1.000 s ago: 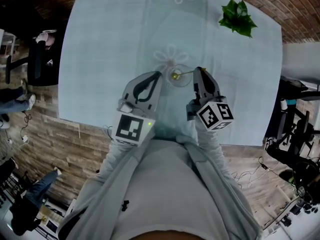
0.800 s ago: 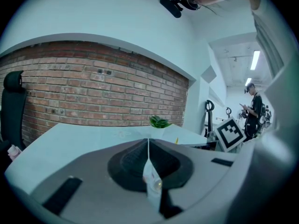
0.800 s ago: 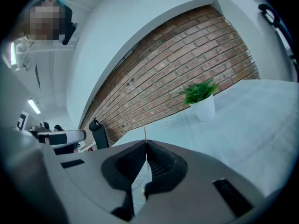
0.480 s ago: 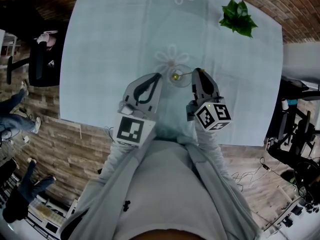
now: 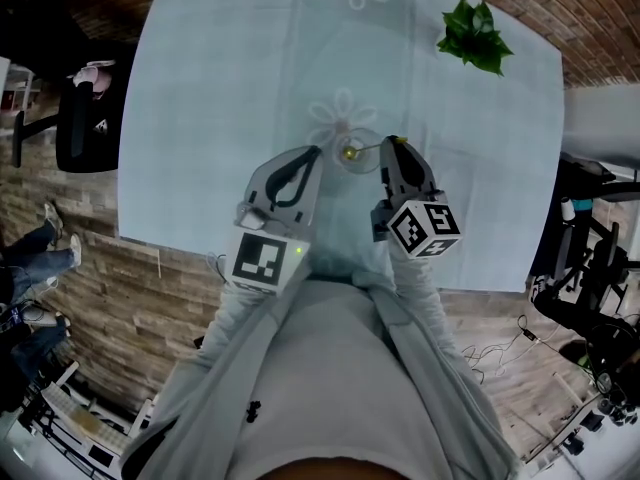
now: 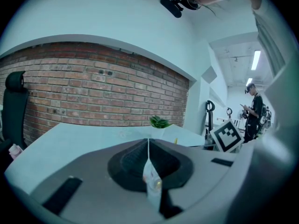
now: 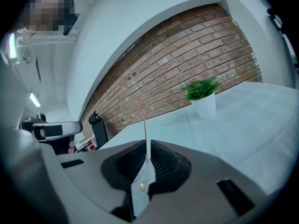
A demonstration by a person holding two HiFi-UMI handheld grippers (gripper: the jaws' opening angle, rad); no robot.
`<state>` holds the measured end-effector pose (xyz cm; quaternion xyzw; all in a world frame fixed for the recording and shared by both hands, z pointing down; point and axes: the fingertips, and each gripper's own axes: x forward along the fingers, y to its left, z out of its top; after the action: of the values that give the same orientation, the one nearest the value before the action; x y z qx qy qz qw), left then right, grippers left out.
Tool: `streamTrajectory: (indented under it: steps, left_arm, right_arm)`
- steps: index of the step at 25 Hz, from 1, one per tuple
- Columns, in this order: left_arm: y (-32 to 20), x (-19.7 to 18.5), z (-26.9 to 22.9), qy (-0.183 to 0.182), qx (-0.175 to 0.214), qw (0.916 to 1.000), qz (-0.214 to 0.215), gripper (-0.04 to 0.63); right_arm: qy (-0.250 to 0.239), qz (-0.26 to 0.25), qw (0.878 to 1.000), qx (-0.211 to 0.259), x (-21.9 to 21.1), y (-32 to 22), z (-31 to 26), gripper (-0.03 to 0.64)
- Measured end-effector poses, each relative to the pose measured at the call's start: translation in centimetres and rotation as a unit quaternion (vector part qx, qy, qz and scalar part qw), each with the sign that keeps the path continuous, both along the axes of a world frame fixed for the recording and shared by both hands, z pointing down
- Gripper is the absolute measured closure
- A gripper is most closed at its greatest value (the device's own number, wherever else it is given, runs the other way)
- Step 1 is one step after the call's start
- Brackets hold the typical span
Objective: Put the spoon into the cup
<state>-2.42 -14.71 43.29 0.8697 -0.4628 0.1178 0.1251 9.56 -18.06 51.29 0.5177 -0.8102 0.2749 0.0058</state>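
A clear glass cup (image 5: pixel 362 164) stands on the pale blue table (image 5: pixel 220 88) just ahead of both grippers. My right gripper (image 5: pixel 392 143) is shut on the thin handle of a gold spoon (image 5: pixel 366 148). The spoon's bowl shows within the cup's round outline; how deep it sits I cannot tell. In the right gripper view the spoon handle (image 7: pixel 145 132) sticks up from the right gripper (image 7: pixel 146 148). My left gripper (image 5: pixel 318 152) is shut and holds nothing, its tip just left of the cup. In its own view the left gripper (image 6: pixel 148 146) hides the cup.
A small potted plant (image 5: pixel 474 34) stands at the table's far right; the plant (image 7: pixel 202 97) shows ahead in the right gripper view. A black chair (image 5: pixel 85 118) is off the table's left edge. A brick wall (image 6: pixel 93 92) lies beyond the table. A person (image 6: pixel 254 111) stands at the right.
Neither gripper nor the spoon has visibly moved. People on the floor at the left edge of the head view have walked to other spots.
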Motion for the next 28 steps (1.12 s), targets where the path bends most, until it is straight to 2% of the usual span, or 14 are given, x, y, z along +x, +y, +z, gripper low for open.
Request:
streamTrajectory:
  steps: [1, 4, 10, 20, 28]
  left_arm:
    - [0.0, 0.0, -0.1, 0.0, 0.001, 1.0, 0.001, 0.572]
    - [0.1, 0.1, -0.3, 0.001, 0.002, 1.0, 0.001, 0.572]
    - [0.2, 0.1, -0.5, -0.004, 0.015, 0.9999, 0.006, 0.572]
    - [0.4, 0.1, -2.0, -0.004, 0.038, 0.9992, 0.009, 0.572]
    - [0.9, -0.2, -3.8, -0.013, 0.057, 0.9982, 0.012, 0.572]
  right_arm:
    - [0.0, 0.0, 1.0, -0.001, 0.0, 0.0, 0.0, 0.592]
    - [-0.004, -0.001, 1.0, -0.009, -0.1, 0.0, 0.2, 0.514]
    - [0.007, -0.004, 1.0, -0.009, 0.0, 0.1, 0.0, 0.477]
    - [0.02, -0.004, 1.0, 0.013, 0.9, 0.6, -2.3, 0.462]
    - [0.057, -0.009, 0.997, 0.05, 2.1, 1.7, -5.8, 0.462]
